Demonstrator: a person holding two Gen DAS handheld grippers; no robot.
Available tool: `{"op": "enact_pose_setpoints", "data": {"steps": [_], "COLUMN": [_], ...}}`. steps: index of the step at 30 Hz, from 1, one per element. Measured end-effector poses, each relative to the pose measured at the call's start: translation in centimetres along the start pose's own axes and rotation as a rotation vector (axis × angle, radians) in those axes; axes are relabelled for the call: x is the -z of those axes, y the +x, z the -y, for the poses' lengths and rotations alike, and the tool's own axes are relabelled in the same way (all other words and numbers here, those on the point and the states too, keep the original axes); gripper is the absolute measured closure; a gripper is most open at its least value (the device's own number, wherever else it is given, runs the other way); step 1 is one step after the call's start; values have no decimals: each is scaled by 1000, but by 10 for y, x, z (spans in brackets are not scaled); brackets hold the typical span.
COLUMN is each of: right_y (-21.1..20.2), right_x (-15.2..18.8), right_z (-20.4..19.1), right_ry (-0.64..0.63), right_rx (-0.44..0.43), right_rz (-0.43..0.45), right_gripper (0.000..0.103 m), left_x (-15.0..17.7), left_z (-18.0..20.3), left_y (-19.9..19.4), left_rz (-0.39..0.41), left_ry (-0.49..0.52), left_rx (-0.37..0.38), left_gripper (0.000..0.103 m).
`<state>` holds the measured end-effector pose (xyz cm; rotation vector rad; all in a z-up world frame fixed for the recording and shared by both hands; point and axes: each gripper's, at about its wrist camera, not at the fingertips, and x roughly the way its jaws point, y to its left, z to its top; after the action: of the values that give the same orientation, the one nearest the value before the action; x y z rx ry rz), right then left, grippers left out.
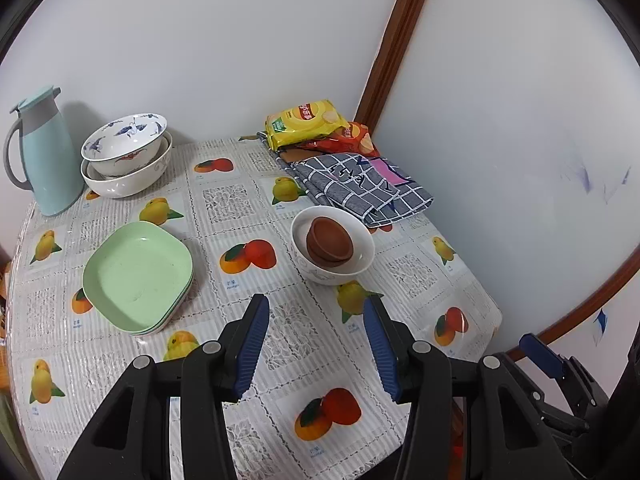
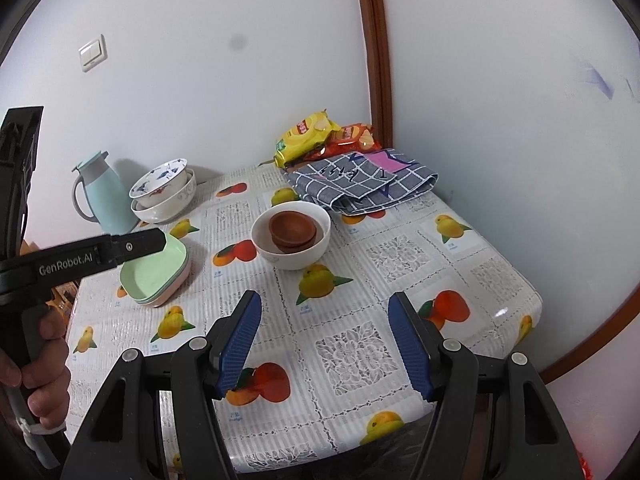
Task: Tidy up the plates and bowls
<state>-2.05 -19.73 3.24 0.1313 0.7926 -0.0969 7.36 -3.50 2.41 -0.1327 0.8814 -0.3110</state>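
The left gripper (image 1: 316, 308) and right gripper (image 2: 326, 306) are being held above the table (image 2: 400, 280), fingers apart and nothing between them. Brown bowls (image 1: 330, 242) are being kept in a white bowl (image 1: 334, 272) mid-table, green plates (image 1: 138, 276) stacked to its left, patterned bowls (image 1: 124, 148) nested beside a jug (image 1: 42, 156).

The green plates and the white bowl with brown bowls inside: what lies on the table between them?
Nothing stands between the green plates and the white bowl. That stretch is bare fruit-print tablecloth, seen plainly in both wrist views.
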Motion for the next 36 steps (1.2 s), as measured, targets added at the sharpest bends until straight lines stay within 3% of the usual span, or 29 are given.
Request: {"op": "enact_pose_setpoints", "data": {"steps": [36], "right_y": [61], "right_x": [-20], "right_z": [-15], "right_ry": [-47], "right_rx": [17], "right_rz": [-54], "right_gripper": [38], "left_x": [-22], "left_z": [-32], "left_y": [53], "left_rz": [-60], "left_ry": [-3], "left_rx": [28], "left_gripper": [56]}}
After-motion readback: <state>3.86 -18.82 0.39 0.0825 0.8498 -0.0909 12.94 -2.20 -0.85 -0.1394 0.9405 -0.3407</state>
